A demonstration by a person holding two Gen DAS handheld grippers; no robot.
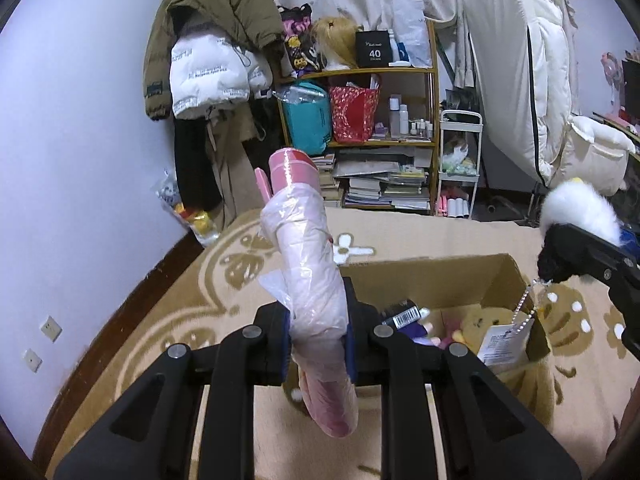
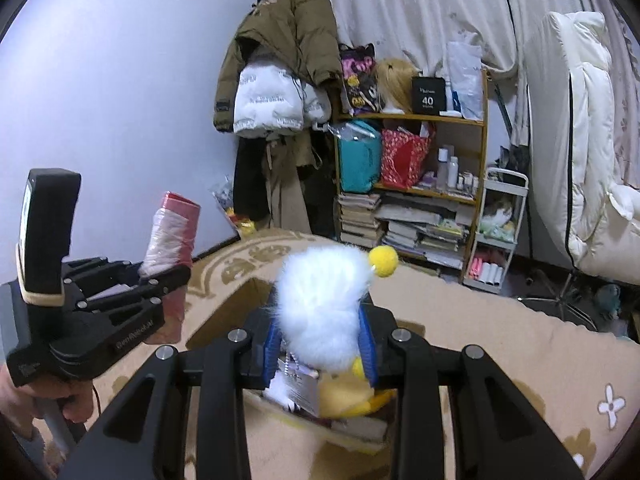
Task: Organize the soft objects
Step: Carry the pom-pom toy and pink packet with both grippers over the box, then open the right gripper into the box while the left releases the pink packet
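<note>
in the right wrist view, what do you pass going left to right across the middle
black left claw shut on a pink plastic-wrapped roll → fluffy white plush toy in the right claw → small yellow pompom → white wire trolley → white padded chair

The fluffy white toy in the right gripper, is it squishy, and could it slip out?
The fluffy white plush toy probably squashes easily: the right gripper has its fur bulging out above the blue pads. It looks light for its size. It could slip a little, since long fur is slick, though the pads look tight on it.
</note>
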